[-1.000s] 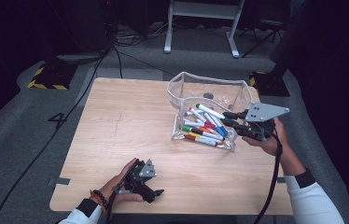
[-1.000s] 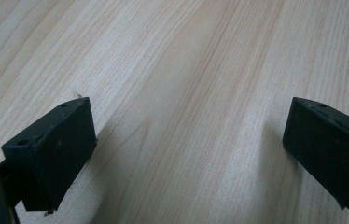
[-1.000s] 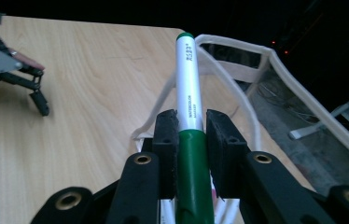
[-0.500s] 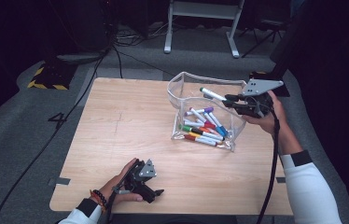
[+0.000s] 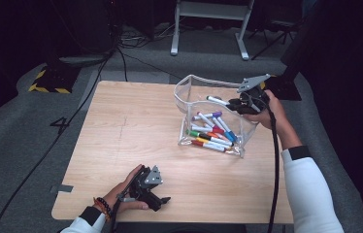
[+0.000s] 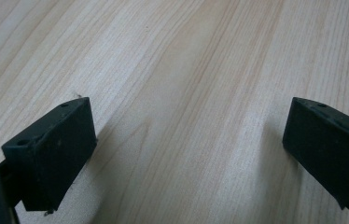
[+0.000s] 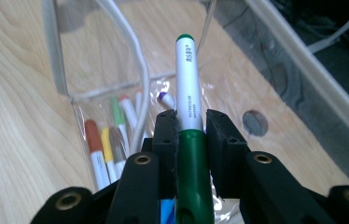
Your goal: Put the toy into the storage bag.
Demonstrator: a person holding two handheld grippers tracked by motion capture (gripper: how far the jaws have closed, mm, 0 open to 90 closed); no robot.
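While the right gripper (image 5: 235, 104) clamps a green marker (image 7: 189, 121) above the clear pouch (image 5: 214, 121), the left gripper (image 5: 162, 200) rests with jaws apart on the pale wooden table (image 5: 136, 121). Grey carpet (image 5: 19, 131) and dark cables (image 5: 80, 104) surround it.

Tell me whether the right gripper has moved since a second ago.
Yes. The right gripper, shut on a green marker, went from the clear pouch's near right corner toward its far right edge, away from the person.

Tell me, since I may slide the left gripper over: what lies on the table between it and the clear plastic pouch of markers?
Nothing: bare light wooden table separates the left gripper from the clear plastic pouch, seen in the high view.
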